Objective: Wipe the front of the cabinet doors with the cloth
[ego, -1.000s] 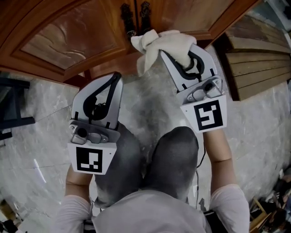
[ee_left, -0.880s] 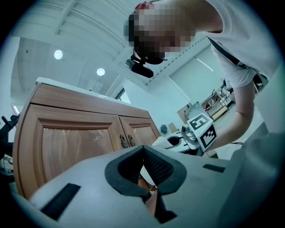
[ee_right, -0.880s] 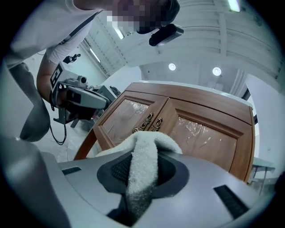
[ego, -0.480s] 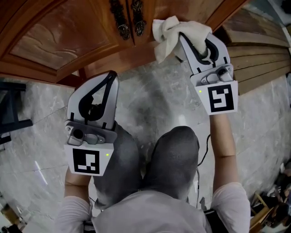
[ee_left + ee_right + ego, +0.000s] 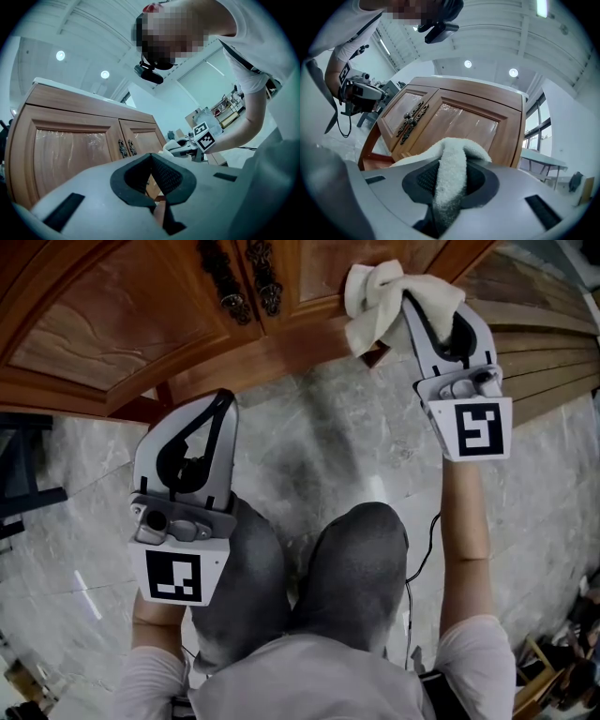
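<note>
Forward, outstretched: right gripper [image 5: 424, 307] with cloth [image 5: 373, 304] at cabinet door [image 5: 309, 329].

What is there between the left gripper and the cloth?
In the head view, only bare floor and the cabinet bottom edge separate the left gripper from the cloth.

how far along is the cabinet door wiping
Done: the white terry cloth is picked up, with the right gripper shut on it. In hand: the cloth is pressed near the bottom edge of the right-hand wooden cabinet door. Left: the wood shows no wipe marks, so coverage can't be judged. Nothing touches the left-hand door, and the left gripper hangs shut and empty.
</note>
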